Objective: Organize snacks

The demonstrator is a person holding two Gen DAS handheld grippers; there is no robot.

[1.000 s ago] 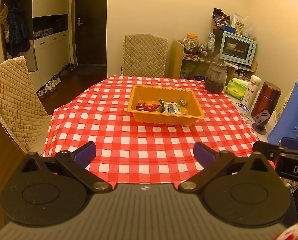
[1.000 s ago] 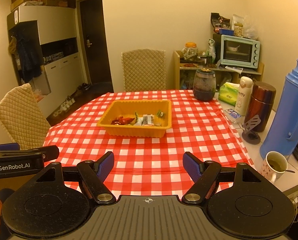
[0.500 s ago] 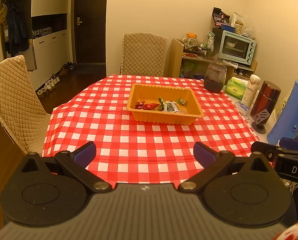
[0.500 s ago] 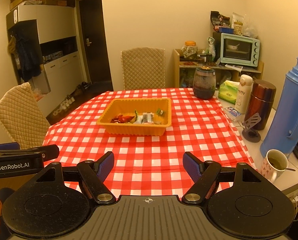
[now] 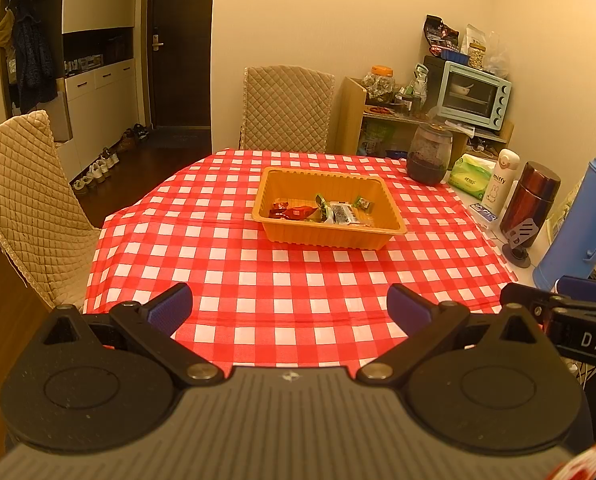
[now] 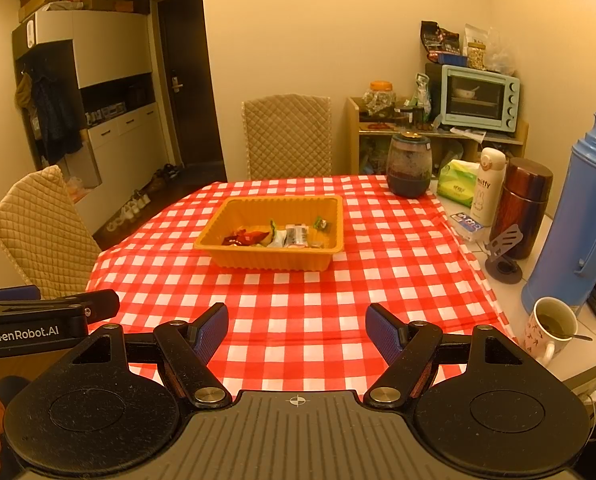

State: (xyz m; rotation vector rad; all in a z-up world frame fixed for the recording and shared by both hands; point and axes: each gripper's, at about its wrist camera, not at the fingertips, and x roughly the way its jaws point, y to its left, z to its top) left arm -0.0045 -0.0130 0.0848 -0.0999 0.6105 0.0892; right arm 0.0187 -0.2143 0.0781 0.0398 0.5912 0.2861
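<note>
An orange plastic tray (image 5: 361, 240) (image 6: 234, 252) sits mid-table on the red checked cloth (image 5: 258, 280) (image 6: 377, 264). Inside it lie several wrapped snacks (image 5: 321, 213) (image 6: 282, 236), red ones to the left, silver and green ones to the right. My left gripper (image 5: 289, 307) hovers over the near table edge, well short of the tray, open with nothing between its blue pads. My right gripper (image 6: 296, 332) is likewise open and empty above the near edge. Each gripper's side shows at the edge of the other's view.
Along the table's right side stand a dark jar (image 6: 409, 168), a tissue pack (image 6: 457, 182), a white bottle (image 6: 487, 186), a brown flask (image 6: 523, 208), a blue thermos (image 6: 577, 216) and a mug of tea (image 6: 549, 328). Quilted chairs stand at the far side (image 6: 288, 136) and left (image 6: 38, 232).
</note>
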